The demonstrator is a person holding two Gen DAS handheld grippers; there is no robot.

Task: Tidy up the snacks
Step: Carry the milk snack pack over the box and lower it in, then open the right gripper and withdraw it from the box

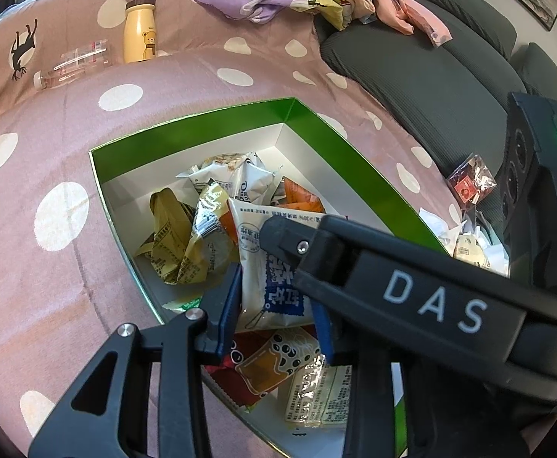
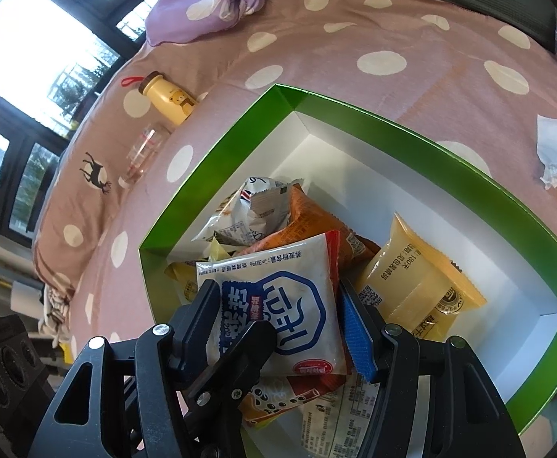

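Pointing steeply down into the green box (image 1: 187,129), both grippers meet over the same white-and-blue snack packet (image 1: 263,290). It sits on top of the snack pile toward the near-left side of the box, which rests on a pink polka-dot bedspread (image 1: 30,267).

Left gripper (image 1: 274,313): the packet is right between its blue-padded fingers (image 1: 227,313). The left pad looks like it touches the packet's edge, but I can't tell from this angle if it's really clamped or just loosely around it. The jaws sit fairly close together.

Right gripper (image 2: 278,324) comes in from the right and crosses over the left one; in the left wrist view its black finger with DAS on it lies across the top of the packet. From its own camera the packet (image 2: 297,305) sits between its fingers, blue pad (image 2: 358,339) just at the packet's right edge and the left finger against the left edge. Looks like a grip, jaws moderately apart to fit the width.

Other stuff in the box: a yellow pastry packet (image 2: 419,286) toward the right wall, an orange packet (image 2: 309,225) behind, crumpled white and yellow wrappers toward the far-left corner, a bubble-tea print packet (image 1: 271,366) under the grippers.

Up on the bedspread's far-left part: a yellow bear bottle (image 1: 139,28) standing and a clear plastic bottle (image 1: 72,65) lying on its side
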